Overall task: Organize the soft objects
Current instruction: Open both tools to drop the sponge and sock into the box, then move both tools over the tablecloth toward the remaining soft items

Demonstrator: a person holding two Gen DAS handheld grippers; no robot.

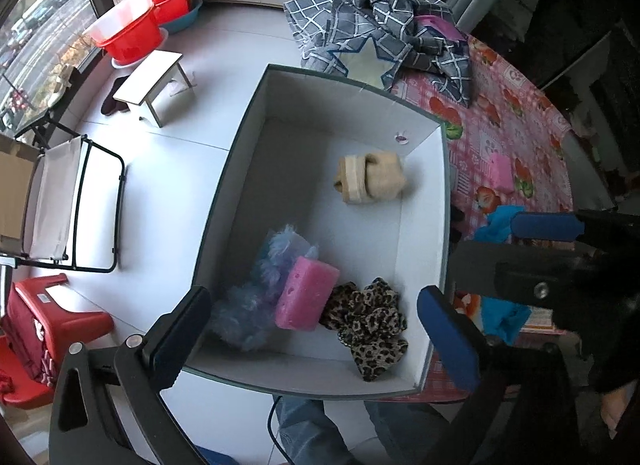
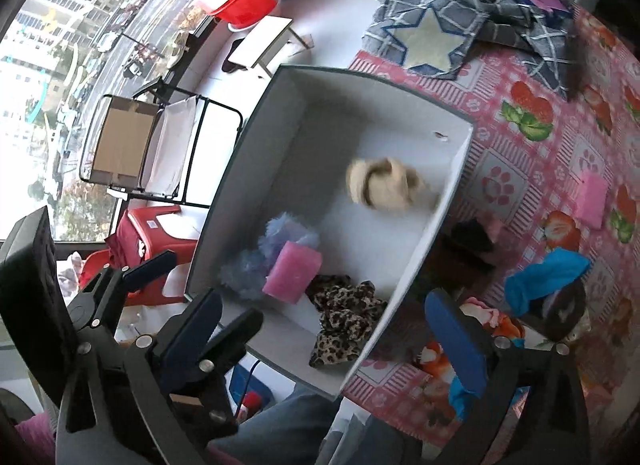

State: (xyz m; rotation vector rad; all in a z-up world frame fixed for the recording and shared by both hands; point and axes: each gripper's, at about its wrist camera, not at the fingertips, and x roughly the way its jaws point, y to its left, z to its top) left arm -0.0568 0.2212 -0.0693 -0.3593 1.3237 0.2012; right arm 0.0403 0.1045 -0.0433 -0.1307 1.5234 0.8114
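Left wrist view: looks steeply down past left gripper (image 1: 312, 329) into box (image 1: 248, 113), close above. Right wrist view: same steep downward angle past right gripper (image 2: 324, 329), shifted toward tablecloth (image 2: 520, 169). Both views share box, pink sponge (image 1: 306, 293), leopard cloth (image 1: 370, 323), checked cloth (image 1: 384, 21).

A white-walled box (image 1: 256, 153) holds a beige plush (image 1: 370, 177) at one o'clock, a pale blue-and-lilac fluffy piece (image 1: 264, 285) at seven, a pink sponge (image 1: 306, 299) and a leopard-print scrunchie (image 1: 370, 323) at five. Beneath lies a pink strawberry-print tablecloth (image 1: 516, 105); a grey checked cloth (image 1: 384, 25) sits at twelve.
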